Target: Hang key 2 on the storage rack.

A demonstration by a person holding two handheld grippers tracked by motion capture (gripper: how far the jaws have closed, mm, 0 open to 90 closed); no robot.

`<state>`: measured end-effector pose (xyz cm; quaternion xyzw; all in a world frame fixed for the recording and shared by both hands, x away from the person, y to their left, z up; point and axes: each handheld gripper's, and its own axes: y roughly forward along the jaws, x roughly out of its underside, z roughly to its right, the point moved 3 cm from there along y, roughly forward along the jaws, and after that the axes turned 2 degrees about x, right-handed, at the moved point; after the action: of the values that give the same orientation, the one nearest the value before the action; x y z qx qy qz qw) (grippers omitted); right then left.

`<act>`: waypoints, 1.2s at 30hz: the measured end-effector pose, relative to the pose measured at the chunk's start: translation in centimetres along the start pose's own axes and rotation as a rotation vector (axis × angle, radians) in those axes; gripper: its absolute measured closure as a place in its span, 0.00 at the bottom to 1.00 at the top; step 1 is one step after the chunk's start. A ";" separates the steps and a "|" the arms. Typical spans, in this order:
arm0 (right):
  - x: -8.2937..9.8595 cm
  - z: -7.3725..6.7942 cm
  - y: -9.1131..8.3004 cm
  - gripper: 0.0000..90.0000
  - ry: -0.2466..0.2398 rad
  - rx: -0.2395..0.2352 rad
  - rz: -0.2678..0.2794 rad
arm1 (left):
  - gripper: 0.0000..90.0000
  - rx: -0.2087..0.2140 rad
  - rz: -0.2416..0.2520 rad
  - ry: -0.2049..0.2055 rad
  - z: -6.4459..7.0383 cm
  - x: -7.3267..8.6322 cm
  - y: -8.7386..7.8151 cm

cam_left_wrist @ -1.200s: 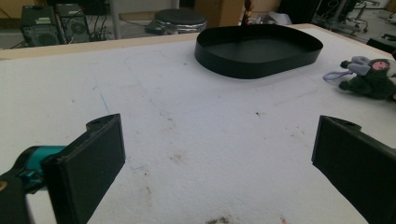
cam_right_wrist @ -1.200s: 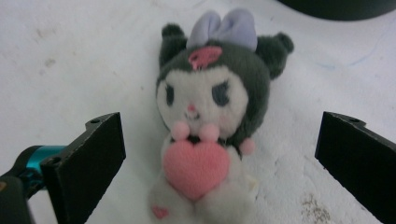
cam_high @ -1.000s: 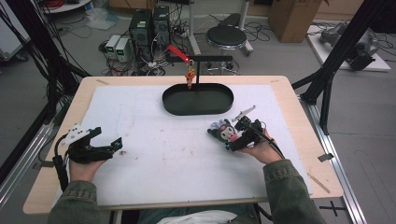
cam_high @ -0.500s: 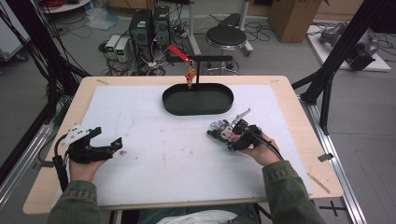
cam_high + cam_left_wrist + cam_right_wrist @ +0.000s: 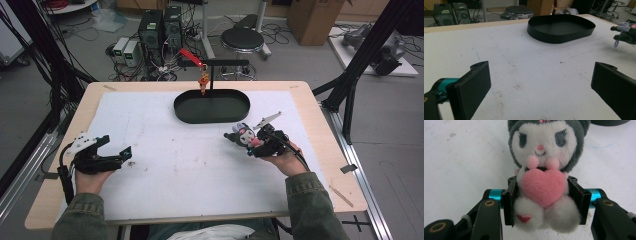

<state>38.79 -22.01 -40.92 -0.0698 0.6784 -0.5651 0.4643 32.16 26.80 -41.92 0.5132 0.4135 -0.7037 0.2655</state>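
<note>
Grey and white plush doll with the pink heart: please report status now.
Right gripper shut on the grey and white plush doll. Left gripper open, holding nothing. Black oval tray ahead, path looks free.

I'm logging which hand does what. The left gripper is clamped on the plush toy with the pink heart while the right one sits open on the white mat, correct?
Sides are swapped. The right gripper is clamped on the plush toy, as the right gripper view shows; the left gripper sits open.
</note>
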 end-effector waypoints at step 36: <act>-7.2 -0.1 -5.4 0.54 -0.029 0.024 0.142 | 0.04 0.001 0.006 0.000 -0.1 -0.1 0.1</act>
<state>40.37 -19.39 -32.50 -0.0242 0.6681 -0.5377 0.5137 32.31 26.83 -41.90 0.5148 0.4116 -0.7029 0.2674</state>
